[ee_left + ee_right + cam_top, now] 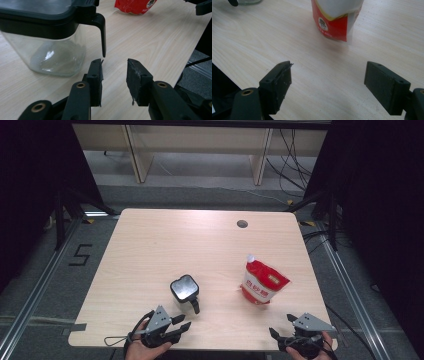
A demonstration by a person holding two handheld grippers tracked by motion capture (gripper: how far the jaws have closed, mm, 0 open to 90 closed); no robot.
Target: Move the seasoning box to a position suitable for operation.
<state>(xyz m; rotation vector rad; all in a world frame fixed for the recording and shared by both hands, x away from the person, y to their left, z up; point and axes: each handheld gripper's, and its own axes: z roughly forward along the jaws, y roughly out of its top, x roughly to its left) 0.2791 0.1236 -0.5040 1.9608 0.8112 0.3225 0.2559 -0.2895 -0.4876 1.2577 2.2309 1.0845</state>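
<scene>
At table centre, slightly toward six o'clock, stands the jar (50, 47): glass, likely heavy, slippery, breakable. Left gripper (114, 75), unclenched and empty, should clamp its stiff handle (101, 32) at twelve o'clock.

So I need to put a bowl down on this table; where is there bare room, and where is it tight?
The far half of the table, behind the jar and the red pouch, is bare up to the round hole. The strip between jar and pouch is free too. It is crowded at the near edge, where the left gripper sits close to the jar's handle.
</scene>
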